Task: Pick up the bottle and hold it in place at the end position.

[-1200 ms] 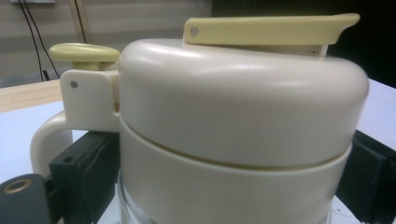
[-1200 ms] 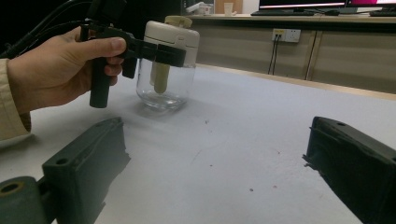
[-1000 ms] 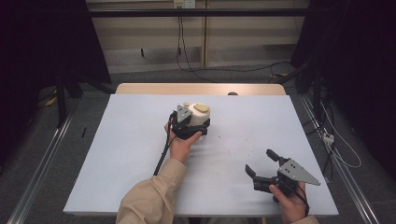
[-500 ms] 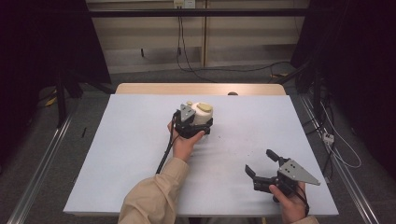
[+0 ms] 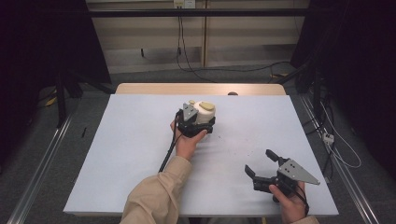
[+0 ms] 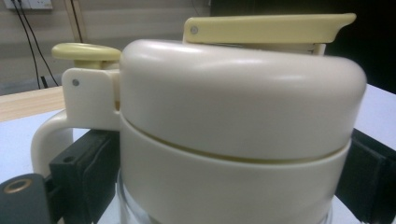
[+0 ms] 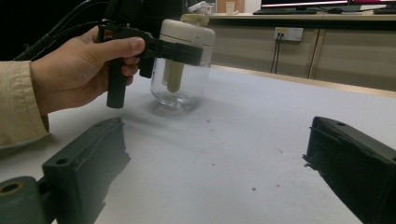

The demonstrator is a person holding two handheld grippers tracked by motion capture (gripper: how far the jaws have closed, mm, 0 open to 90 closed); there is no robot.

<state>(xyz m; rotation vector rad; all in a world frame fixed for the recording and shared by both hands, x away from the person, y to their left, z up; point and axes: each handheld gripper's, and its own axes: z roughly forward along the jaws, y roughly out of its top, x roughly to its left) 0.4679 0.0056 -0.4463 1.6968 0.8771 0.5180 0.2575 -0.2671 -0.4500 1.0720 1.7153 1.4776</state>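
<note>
Toward the far edge of the white counter (image 5: pixel 116 154), near its middle: a clear glass jug (image 7: pixel 180 86) with a cream lid (image 6: pixel 243 93) and pale yellow lever (image 6: pixel 266 28) on top. Clamped around the cream collar just under the lid by the left claw (image 5: pixel 196 122), one black jaw pressed on each side, as seen close up in the left gripper view. Cream handle (image 6: pixel 49 135) curving down at one side, beside a jaw. Jug base looking slightly raised or just resting on the counter in the right gripper view; cannot tell which.

Near the counter's right front corner: the right claw (image 5: pixel 262 164), jaws spread wide, holding nothing, low over the bare surface and well apart from the jug.

Likely step in hand: carrying or repositioning the jug with one claw. Best done by keeping the squeeze steady on the collar, not on the smooth glass below. Worth holding the jug upright, since the weight hangs beneath the grip and a tilt could make it pivot or slip. Slow travel, gentle set-down, base flat before releasing. Right claw free to steady the glass body if needed.
</note>
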